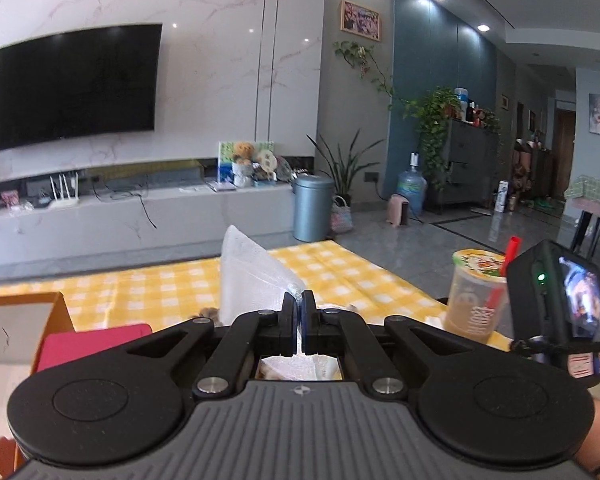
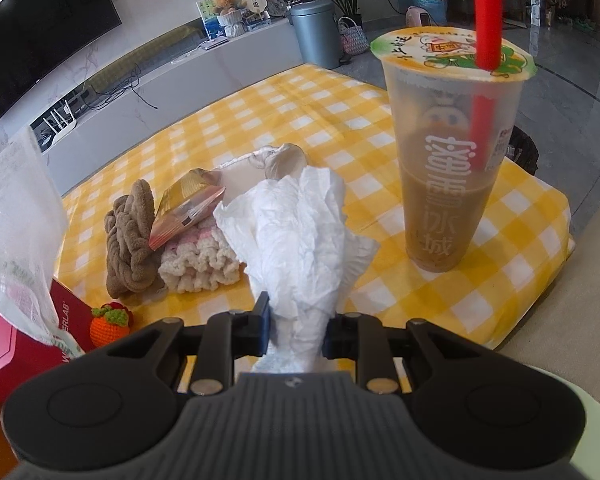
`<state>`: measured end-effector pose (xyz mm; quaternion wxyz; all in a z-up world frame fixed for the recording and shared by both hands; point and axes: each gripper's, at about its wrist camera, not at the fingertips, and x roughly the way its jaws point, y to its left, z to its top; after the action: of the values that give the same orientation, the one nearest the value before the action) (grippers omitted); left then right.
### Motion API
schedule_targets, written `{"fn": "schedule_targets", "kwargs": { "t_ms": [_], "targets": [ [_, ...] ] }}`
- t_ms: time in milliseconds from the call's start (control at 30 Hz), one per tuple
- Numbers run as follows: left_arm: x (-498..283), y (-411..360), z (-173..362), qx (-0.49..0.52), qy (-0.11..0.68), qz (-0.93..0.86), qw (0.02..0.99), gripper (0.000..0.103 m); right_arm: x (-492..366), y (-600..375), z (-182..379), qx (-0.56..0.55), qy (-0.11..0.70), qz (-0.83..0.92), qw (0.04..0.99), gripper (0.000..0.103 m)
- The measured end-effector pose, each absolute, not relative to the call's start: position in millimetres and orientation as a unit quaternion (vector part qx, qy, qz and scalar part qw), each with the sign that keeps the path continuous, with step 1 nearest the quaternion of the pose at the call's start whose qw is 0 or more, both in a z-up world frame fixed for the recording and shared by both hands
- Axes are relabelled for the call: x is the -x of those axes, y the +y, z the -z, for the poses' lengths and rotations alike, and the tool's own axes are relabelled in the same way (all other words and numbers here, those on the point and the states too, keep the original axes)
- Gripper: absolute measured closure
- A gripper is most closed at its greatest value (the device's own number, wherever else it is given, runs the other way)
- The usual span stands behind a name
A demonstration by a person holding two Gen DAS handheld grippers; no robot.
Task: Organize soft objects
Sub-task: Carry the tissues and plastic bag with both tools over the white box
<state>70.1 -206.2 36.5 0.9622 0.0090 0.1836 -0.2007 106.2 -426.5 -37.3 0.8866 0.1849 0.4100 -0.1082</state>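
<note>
My left gripper [image 1: 299, 300] is shut on a white plastic bag [image 1: 252, 276] and holds it up above the yellow checked cloth [image 1: 172, 280]; the bag also shows at the left of the right wrist view [image 2: 16, 220]. My right gripper [image 2: 296, 320] is shut on a crumpled white tissue [image 2: 300, 232] that stands up between its fingers. Beyond it on the cloth [image 2: 260, 108] lie a brown knitted piece [image 2: 130, 240], a cream and pink knitted piece [image 2: 200, 260], a shiny foil packet [image 2: 188, 208] and a small orange crochet fruit [image 2: 110, 322].
A tall milk tea cup [image 2: 456, 152] with a red straw stands on the cloth to the right, close to my right gripper. A red box [image 2: 4, 344] and a cardboard box [image 1: 16, 320] sit at the left. A TV wall, bin and plants stand beyond the table.
</note>
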Motion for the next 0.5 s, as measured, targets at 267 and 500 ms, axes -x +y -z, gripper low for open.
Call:
{"fn": "schedule_targets", "kwargs": {
  "t_ms": [267, 500],
  "targets": [
    [-56.0, -185.0, -56.2, 0.004, 0.187, 0.209, 0.960, 0.101, -87.7, -423.1, 15.5, -0.191, 0.374, 0.090, 0.903, 0.082],
    [-37.0, -147.5, -84.1, 0.030, 0.171, 0.199, 0.965, 0.101, -70.8, -412.3, -9.4, -0.212, 0.339, 0.051, 0.915, 0.082]
  ]
}}
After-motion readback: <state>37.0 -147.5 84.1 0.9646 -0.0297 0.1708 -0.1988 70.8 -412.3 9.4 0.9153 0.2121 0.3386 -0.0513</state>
